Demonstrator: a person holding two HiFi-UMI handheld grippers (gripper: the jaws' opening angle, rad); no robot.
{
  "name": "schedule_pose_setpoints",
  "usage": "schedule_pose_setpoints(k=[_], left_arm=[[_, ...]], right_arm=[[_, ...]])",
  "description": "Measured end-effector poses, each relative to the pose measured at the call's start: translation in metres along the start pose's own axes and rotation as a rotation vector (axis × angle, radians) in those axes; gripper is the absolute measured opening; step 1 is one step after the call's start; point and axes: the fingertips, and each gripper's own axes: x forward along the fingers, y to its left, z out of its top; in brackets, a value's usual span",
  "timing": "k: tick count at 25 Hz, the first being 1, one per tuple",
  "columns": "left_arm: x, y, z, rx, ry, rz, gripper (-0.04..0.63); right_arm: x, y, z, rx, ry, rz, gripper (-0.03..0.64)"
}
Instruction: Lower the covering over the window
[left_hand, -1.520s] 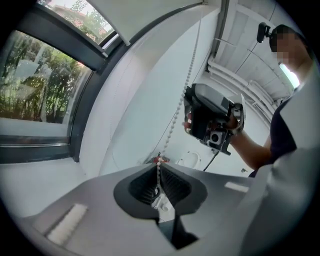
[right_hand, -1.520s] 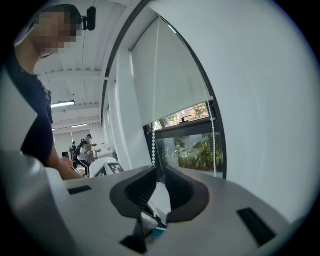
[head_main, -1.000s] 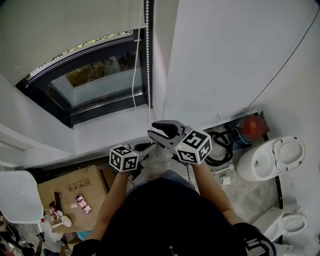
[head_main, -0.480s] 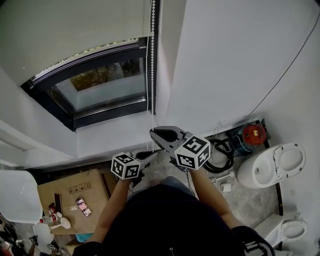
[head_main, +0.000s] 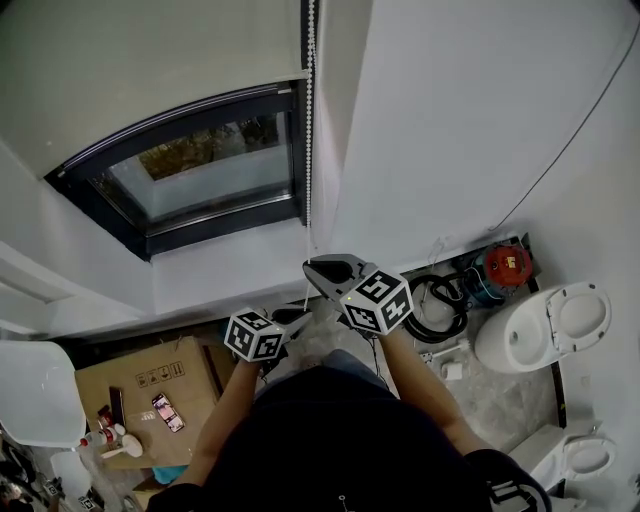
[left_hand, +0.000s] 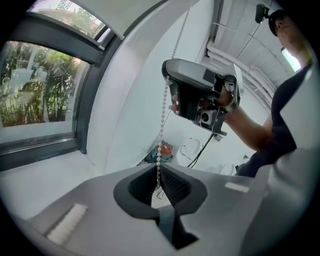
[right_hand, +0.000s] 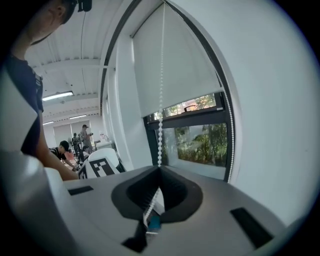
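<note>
Head view: both grippers were clamped on the bead chain (head_main: 309, 120) just right of the window (head_main: 200, 170).
The right gripper (head_main: 318, 270) pinched the chain higher up and the left gripper (head_main: 297, 318) pinched it lower down. The white roller blind (head_main: 130, 60) covered only the window's upper part. White walls (head_main: 470, 110) met a grey floor (head_main: 490, 385) with a toilet (head_main: 545, 325) and a cardboard box (head_main: 150, 385), whose printed symbols were too small to read.
</note>
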Motion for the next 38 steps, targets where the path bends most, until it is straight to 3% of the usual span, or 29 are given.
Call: schedule_pose_setpoints(k=[4,13,18,21,29,35,38], left_arm=[[0.0,0.0,-0.006,0.001,0.015,0.007,0.026],[0.001,0.001,-0.006,-0.002,0.01,0.014,0.026],[-0.001,-0.003,0.007,0.023,-0.021,0.001,0.026],[0.0,-0.006,0.015,0.034,-0.036,-0.004,0.026],[-0.006,-0.006,0.023,0.039,-0.07,-0.007,0.028],[-0.023,-0.014,0.054,0.101,-0.218,-0.023,0.028],[-0.039,-0.012,0.074,0.12,-0.273,-0.011,0.06]], right_arm=[[0.008,-0.004,-0.027,-0.008,0.093,-0.016,0.012],[0.01,-0.011,-0.037,0.049,0.104,0.012,0.012],[0.016,-0.007,-0.069,0.031,0.205,0.021,0.012],[0.014,-0.007,-0.081,0.088,0.206,0.03,0.012],[0.018,-0.001,-0.09,0.089,0.225,0.045,0.012],[0.017,-0.008,-0.091,0.087,0.23,0.041,0.012],[0.019,-0.008,-0.091,0.087,0.23,0.041,0.012]])
